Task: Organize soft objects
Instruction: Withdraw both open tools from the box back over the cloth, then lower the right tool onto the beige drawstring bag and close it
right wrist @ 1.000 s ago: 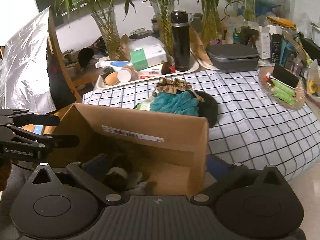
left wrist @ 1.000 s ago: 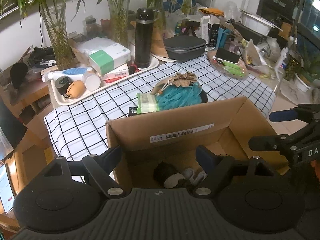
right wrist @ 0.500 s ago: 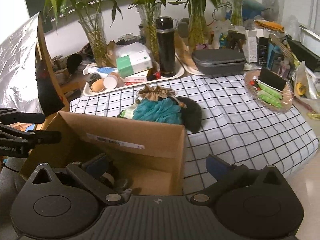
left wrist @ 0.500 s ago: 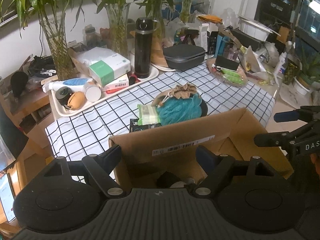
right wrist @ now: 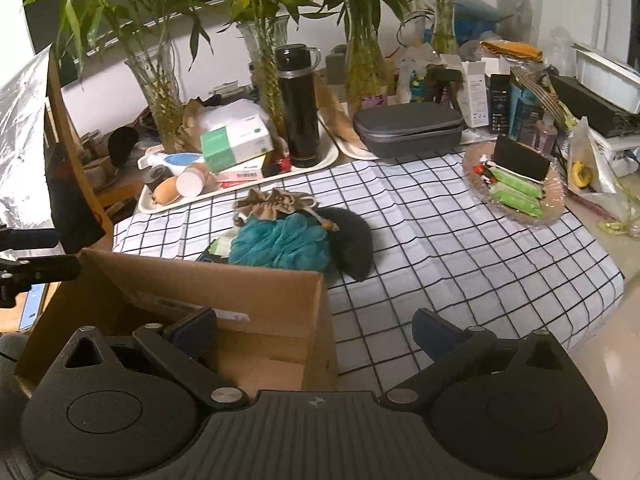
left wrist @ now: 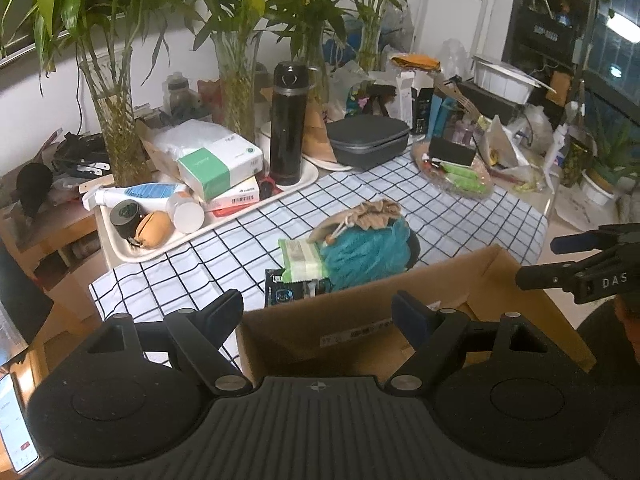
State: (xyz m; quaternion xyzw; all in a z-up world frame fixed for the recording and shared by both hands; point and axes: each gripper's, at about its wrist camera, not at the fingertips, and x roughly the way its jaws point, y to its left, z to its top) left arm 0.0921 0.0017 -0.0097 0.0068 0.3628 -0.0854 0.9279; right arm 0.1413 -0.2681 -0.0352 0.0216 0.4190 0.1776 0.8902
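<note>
Both cameras have tipped up since a second ago: the inside of the cardboard box (left wrist: pixel 360 320), whose dark and white contents showed then, is now mostly hidden behind its near wall, and more of the checked tablecloth (right wrist: pixel 440 240) shows beyond it.

Nearest in the left wrist view, the left gripper (left wrist: pixel 318 312) hangs over the box with its jaws set wide apart and nothing between them. The right gripper (right wrist: pixel 314 330) is likewise spread wide and empty, one finger over the box's open top and the other out past the box's right-hand wall, over the cloth. Each tool appears at the edge of the other's view, on either side of the box.

Just beyond the box's far wall lies the heap of soft things. A teal bath pouf (right wrist: pixel 280 242) sits nearly against that wall. A green wipes packet (left wrist: pixel 300 260) lies at the pouf's left in the left wrist view, with a small dark sachet (left wrist: pixel 284 292) between it and the box. A tan drawstring pouch (right wrist: pixel 276 204) rests on the pouf's far side, and a dark fuzzy piece (right wrist: pixel 356 240) curls round its right in the right wrist view.

Farther behind the box, a white tray (left wrist: pixel 132 252) carries boxes, a spray bottle and a tall black flask (left wrist: pixel 288 124). A grey zip case (right wrist: pixel 408 128) sits behind the box to the right, and glass vases of bamboo (right wrist: pixel 160 92) line the wall.
</note>
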